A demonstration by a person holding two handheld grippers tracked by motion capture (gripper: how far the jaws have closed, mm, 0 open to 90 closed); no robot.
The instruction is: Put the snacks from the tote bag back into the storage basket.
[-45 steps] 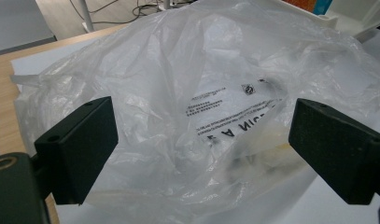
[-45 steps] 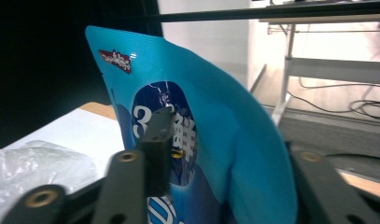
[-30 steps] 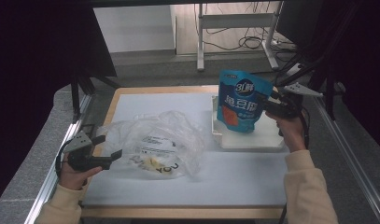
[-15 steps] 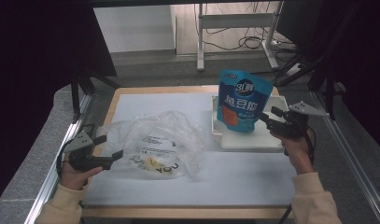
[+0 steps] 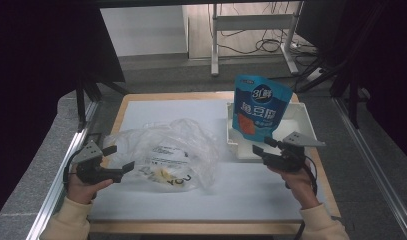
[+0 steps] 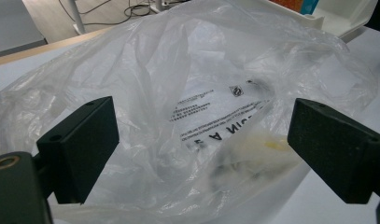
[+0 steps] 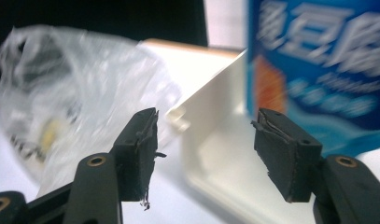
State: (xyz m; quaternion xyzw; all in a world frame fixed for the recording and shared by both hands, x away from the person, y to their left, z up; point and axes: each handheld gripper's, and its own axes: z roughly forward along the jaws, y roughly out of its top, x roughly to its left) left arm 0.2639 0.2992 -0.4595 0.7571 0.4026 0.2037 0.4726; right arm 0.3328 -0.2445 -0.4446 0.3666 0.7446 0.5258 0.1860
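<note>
A person seated at a white-topped table [image 5: 156, 200] works two hand-held grippers around a crumpled clear plastic bag [image 5: 166, 152] that lies at the table's middle, left of a white tray [image 5: 303, 117]. A blue stand-up pouch [image 5: 261, 107] rises upright from the tray's near-left part, apart from both tools.

The left gripper [image 5: 122, 159] sits at the bag's left edge, its jaws spread wide and pointing across the table into the plastic. In the left gripper view the black pads stand on either side of the billowed film [image 6: 192, 107], with no sign of pressing on it; printed lettering and a pale yellowish item show through the plastic between them.

The right gripper [image 5: 261, 145] hovers low by the tray's front-left corner, its jaws open with nothing between them. In the right gripper view the tray's corner [image 7: 211, 135] fills the gap between the pads, the pouch [image 7: 327, 60] looms to one side and the bag [image 7: 71, 88] lies beyond and to the other.

The bag's long axis runs left to right across the table, so each hand faces one end. The left gripper is plainly the nearer, already at the film; the right has open table to cross before reaching the bag's tray-side edge. A pinch from the left looks likeliest next.
</note>
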